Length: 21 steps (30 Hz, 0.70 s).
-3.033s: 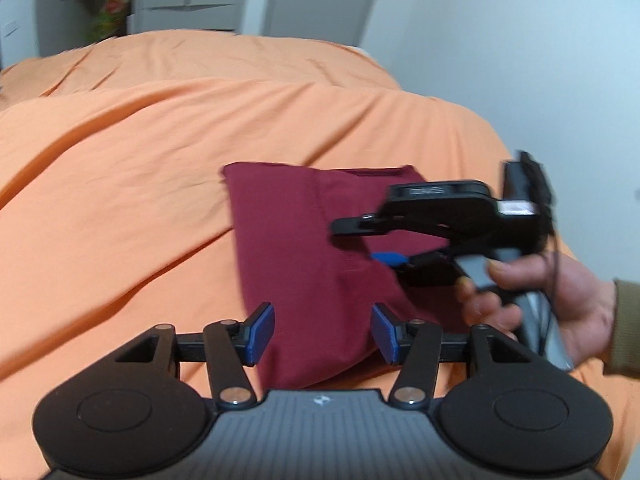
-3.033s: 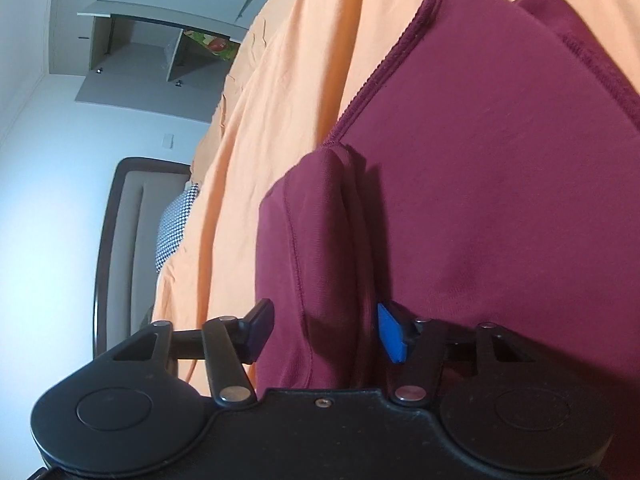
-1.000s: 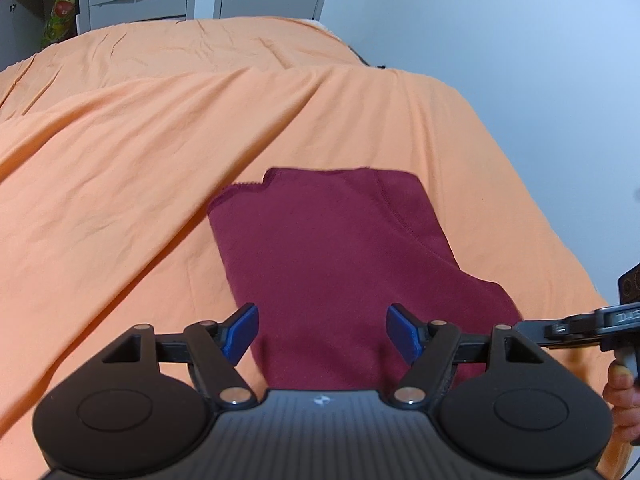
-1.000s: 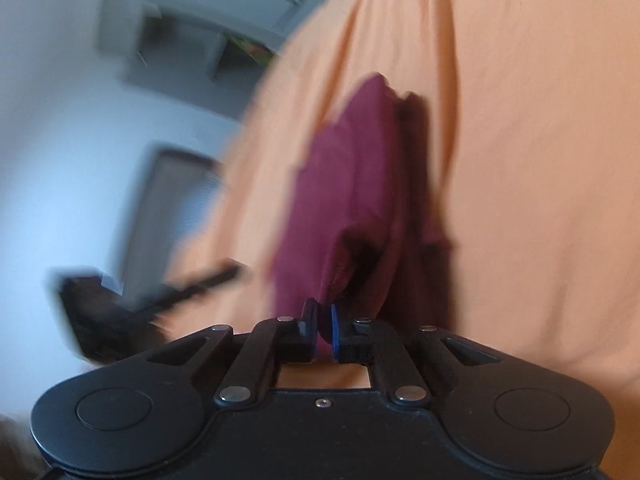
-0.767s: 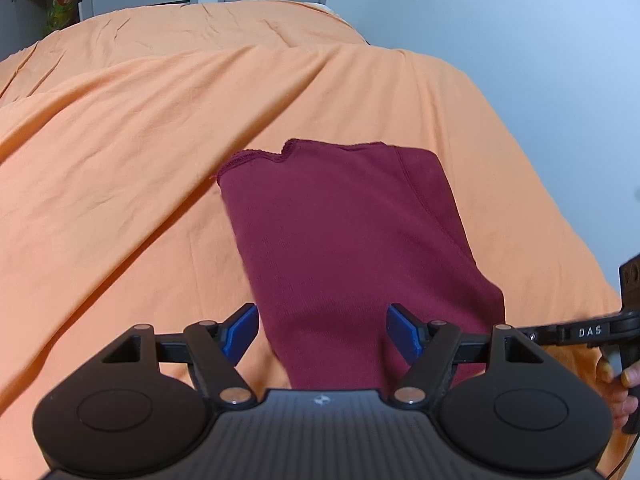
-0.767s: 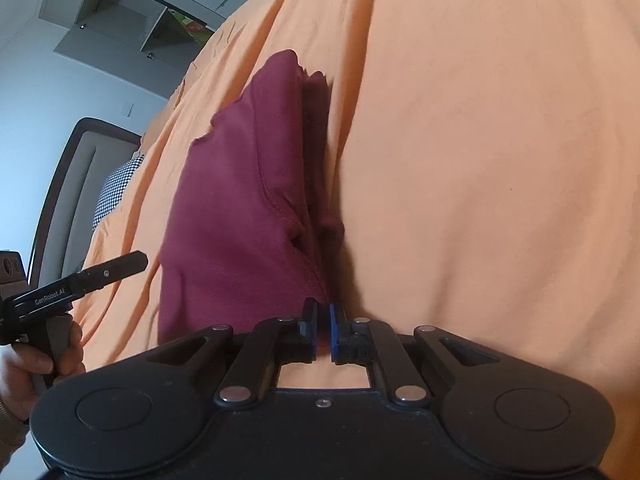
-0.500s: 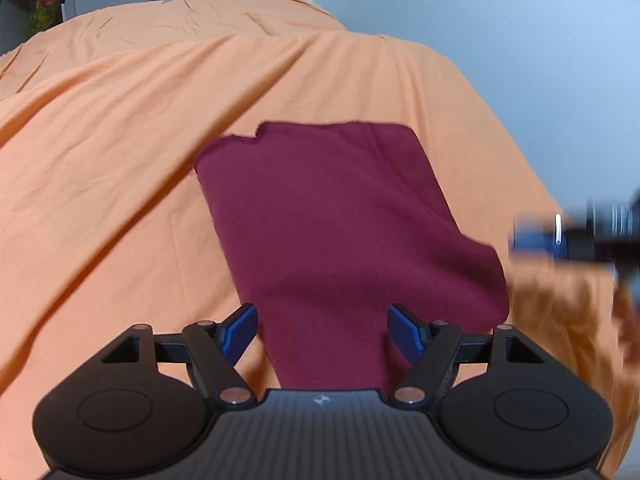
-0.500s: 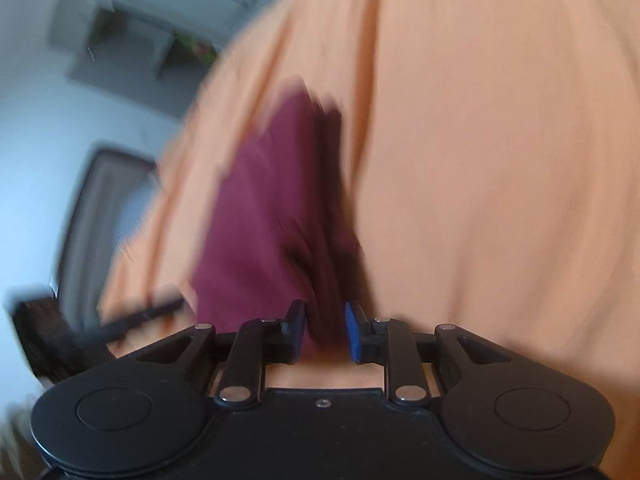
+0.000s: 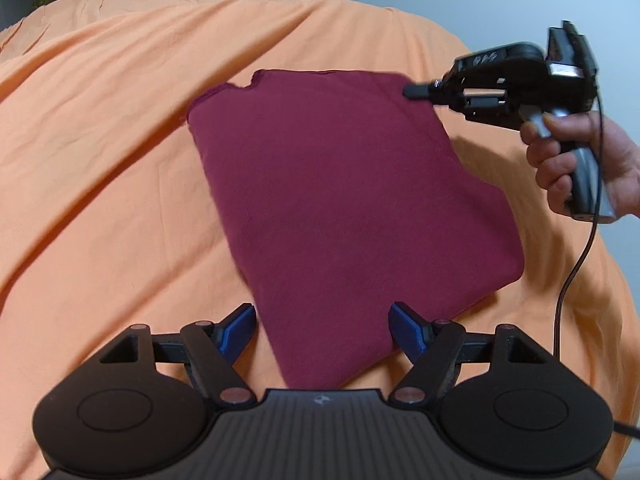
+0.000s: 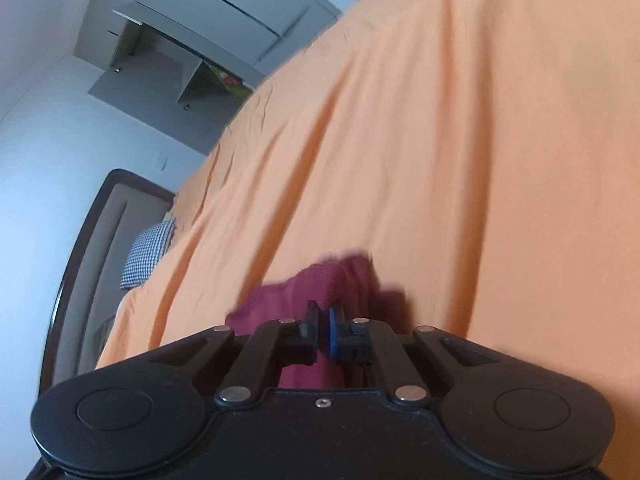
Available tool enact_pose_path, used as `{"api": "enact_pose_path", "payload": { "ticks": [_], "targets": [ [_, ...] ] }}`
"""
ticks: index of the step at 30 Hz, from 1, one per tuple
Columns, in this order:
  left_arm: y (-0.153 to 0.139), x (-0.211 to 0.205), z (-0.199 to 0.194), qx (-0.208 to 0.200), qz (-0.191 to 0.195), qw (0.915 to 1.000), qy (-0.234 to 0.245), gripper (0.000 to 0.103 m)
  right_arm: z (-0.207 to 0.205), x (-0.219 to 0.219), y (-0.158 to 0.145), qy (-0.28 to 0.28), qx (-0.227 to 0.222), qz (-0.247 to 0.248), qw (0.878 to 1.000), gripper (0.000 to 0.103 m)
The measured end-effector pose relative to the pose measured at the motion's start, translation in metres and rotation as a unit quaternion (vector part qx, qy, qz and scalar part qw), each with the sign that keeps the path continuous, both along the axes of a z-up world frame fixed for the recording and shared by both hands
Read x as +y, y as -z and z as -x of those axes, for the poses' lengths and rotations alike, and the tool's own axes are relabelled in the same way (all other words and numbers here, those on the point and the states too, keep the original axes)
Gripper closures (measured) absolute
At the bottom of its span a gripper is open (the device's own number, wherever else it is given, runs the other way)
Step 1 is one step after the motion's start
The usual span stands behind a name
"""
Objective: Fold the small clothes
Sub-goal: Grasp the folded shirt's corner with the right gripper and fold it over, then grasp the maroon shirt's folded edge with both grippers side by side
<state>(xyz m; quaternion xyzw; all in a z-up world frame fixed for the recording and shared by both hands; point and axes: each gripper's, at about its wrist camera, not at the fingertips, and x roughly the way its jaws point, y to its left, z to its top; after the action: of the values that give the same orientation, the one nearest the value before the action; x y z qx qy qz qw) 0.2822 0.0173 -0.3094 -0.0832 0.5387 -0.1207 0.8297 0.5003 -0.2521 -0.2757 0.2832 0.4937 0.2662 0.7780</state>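
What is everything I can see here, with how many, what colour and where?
Garment: one, maroon, folded flat on the bed.
Bedcover: one, orange, spread over the bed.
Headboard: one, dark-framed, at the bed's end.
Pillow: one, checked, by the headboard.
Cupboards: grey, against the far wall.
Cable: one, black, hanging from the right gripper's handle.
Left gripper: black with blue pads, open over the garment's near end.
Right gripper: black, shut, at the garment's far corner.
Hand: one, holding the right gripper's handle.
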Motion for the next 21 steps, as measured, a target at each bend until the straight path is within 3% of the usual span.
{"api": "enact_pose_path", "payload": {
  "ticks": [3, 4, 5, 9, 12, 17, 19, 21],
  "targets": [
    [0.003, 0.002, 0.000, 0.007, 0.004, 0.9999, -0.008, 0.025, -0.009, 0.011, 0.008, -0.028, 0.002, 0.081, 0.996, 0.095],
    [0.000, 0.003, 0.000, 0.007, 0.005, 0.9999, -0.010, 0.025, -0.010, 0.014, 0.012, -0.038, 0.008, 0.099, 0.994, 0.090],
    [-0.001, 0.004, 0.000, 0.005, 0.007, 0.9999, -0.011, 0.025, -0.010, 0.015, 0.015, -0.036, 0.012, 0.103, 0.994, 0.078],
    [-0.001, 0.006, 0.000, 0.006, 0.009, 0.9999, -0.011, 0.025, 0.004, -0.010, -0.007, 0.024, -0.006, 0.032, 0.999, 0.054],
    [0.001, 0.008, -0.001, 0.010, 0.009, 0.9998, -0.013, 0.024, 0.023, -0.017, -0.016, 0.000, -0.002, -0.041, 0.999, 0.054],
    [0.000, 0.008, -0.001, 0.014, 0.008, 0.9997, -0.016, 0.023, 0.061, -0.014, -0.011, -0.075, 0.004, -0.076, 0.994, 0.048],
    [0.001, 0.008, -0.002, 0.016, 0.008, 0.9997, -0.016, 0.023, 0.073, -0.017, -0.002, -0.102, 0.019, -0.070, 0.992, 0.047],
    [0.000, 0.009, -0.003, 0.017, 0.008, 0.9997, -0.016, 0.023, 0.083, -0.018, 0.007, -0.117, 0.020, -0.026, 0.993, 0.049]
  ]
}}
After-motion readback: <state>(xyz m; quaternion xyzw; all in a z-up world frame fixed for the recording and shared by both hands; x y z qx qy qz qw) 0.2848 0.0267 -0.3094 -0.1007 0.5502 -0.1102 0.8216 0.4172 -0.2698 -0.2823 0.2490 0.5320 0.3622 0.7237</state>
